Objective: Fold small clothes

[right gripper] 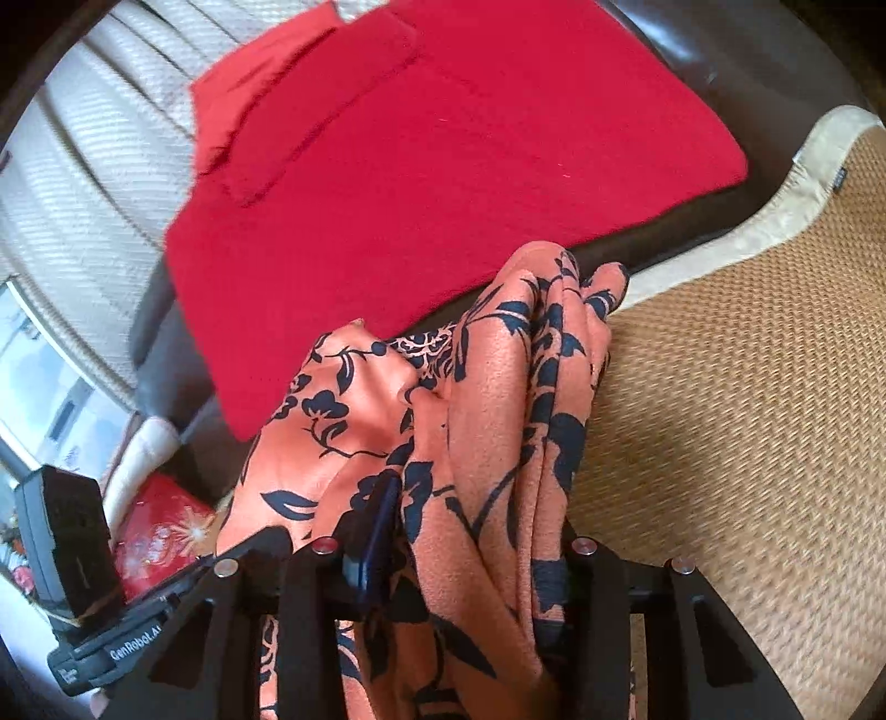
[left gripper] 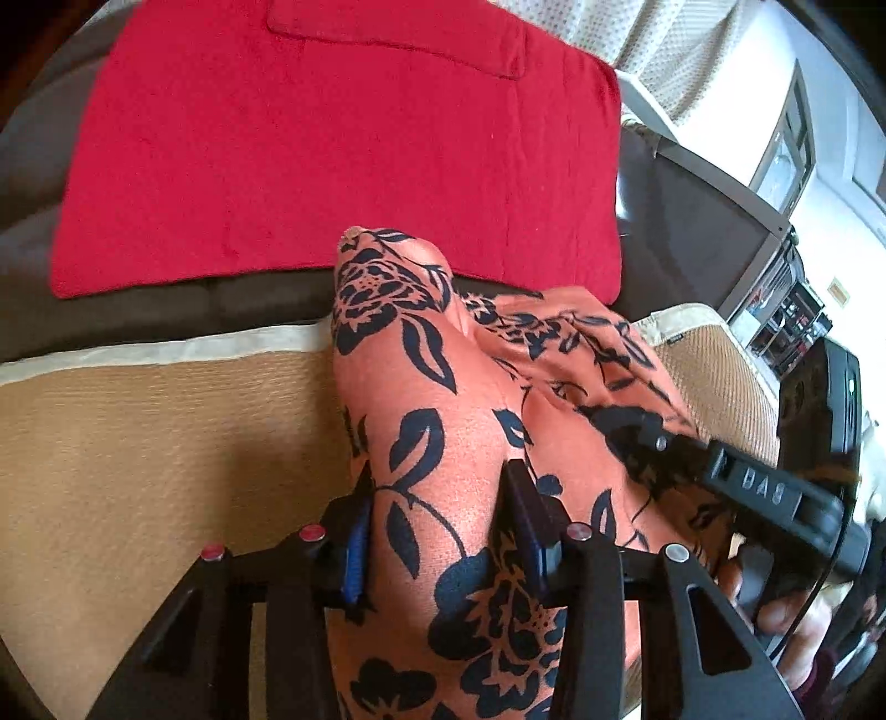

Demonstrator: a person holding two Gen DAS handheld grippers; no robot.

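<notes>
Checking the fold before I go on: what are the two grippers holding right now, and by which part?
Both grip the orange floral garment: the left gripper and right gripper each clamp a bunched fold of it. Which edge or corner cannot be told.

We see a tan woven mat [left gripper: 138, 443] with a pale cloth border [left gripper: 166, 346] lying against a dark brown sofa [left gripper: 33, 166]. Beyond it hang white dotted curtains [left gripper: 653, 33], daylight brightens a window [right gripper: 33, 354], and a dark television screen [left gripper: 698, 232] stands nearby.

Orange floral garment [left gripper: 443, 421], black leaf print, bunched and lifted at frame centre; red knit garment [left gripper: 332, 149] flat, upper frame.
</notes>
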